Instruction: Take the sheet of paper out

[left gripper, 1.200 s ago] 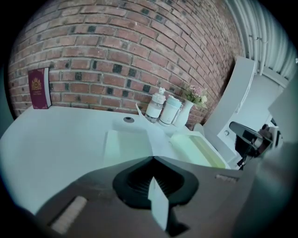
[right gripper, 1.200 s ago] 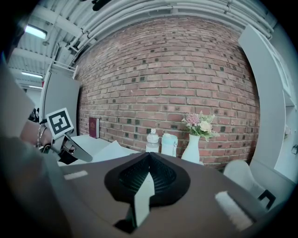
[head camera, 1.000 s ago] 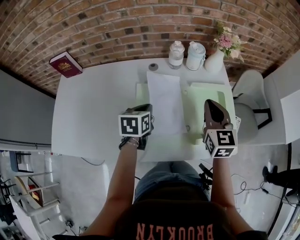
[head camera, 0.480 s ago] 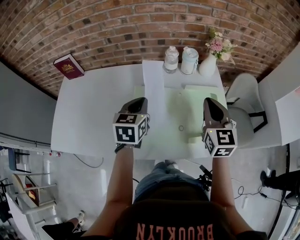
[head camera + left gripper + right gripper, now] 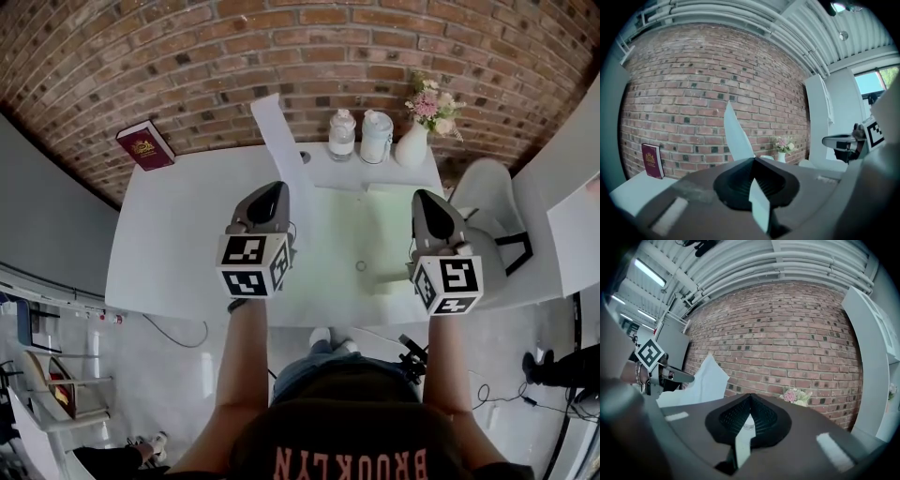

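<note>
Head view is showing a red book (image 5: 145, 145) lying well off to the left of the left gripper (image 5: 272, 193), near the far corner of the white table (image 5: 187, 225). That gripper's jaws are clamping the sheet of paper (image 5: 275, 131), which is rising from the fingertips and leaning toward the brick wall, above the green folder (image 5: 337, 234) lying between the two grippers. Two jars (image 5: 342, 136) and a vase of flowers (image 5: 414, 141) are standing ahead of the right gripper (image 5: 427, 202). Its jaws are pinching together on a thin pale edge, apparently the folder's.
</note>
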`<state>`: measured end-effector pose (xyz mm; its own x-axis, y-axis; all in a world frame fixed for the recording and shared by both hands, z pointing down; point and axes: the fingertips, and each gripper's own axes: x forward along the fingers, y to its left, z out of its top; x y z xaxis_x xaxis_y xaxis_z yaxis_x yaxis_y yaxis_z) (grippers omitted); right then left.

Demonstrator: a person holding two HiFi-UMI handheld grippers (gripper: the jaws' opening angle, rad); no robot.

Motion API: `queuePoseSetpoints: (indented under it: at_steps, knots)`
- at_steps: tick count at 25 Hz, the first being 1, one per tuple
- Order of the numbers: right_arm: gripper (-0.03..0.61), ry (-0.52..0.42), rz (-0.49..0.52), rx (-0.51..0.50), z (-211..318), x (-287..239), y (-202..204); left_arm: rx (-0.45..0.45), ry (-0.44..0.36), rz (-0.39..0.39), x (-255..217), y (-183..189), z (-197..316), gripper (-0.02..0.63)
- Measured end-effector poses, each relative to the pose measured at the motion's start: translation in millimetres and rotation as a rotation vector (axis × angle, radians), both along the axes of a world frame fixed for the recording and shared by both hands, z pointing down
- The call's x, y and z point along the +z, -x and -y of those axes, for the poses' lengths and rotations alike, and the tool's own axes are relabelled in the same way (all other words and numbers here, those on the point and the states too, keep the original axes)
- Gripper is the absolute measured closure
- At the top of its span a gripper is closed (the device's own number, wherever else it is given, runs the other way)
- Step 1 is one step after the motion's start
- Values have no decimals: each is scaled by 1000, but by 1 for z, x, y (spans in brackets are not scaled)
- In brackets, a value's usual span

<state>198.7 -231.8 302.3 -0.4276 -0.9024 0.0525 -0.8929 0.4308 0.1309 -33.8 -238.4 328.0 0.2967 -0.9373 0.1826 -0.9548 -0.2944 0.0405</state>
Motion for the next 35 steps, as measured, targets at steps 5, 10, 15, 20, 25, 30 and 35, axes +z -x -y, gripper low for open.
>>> queuePoseSetpoints:
  at_steps: [5,10,15,20,25,30,35]
  knots:
    - [577,-67,15,-9,-1,-31,-2,-11,-101,20,-33,0,-2,612]
    - [577,-133,34,-10,-4,-59,-5,-7,-184,38,-61,-6,-5,612]
    - [578,-183,45,5,-7,-76,-9,-9,-232,35,-79,-6,-8,612]
    - [578,-193,49,13,-7,-83,-11,-7,-260,41,-91,-6,-9,612]
    - [578,-201,44,9,-8,-87,-10,-1,-274,58,-95,-7,-9,612]
    - [578,-203,40,8,-9,-87,-13,2,-287,71,-97,-13,-12,612]
    - [578,-205,43,4,-10,-89,-14,2,-289,81,-100,-15,-14,612]
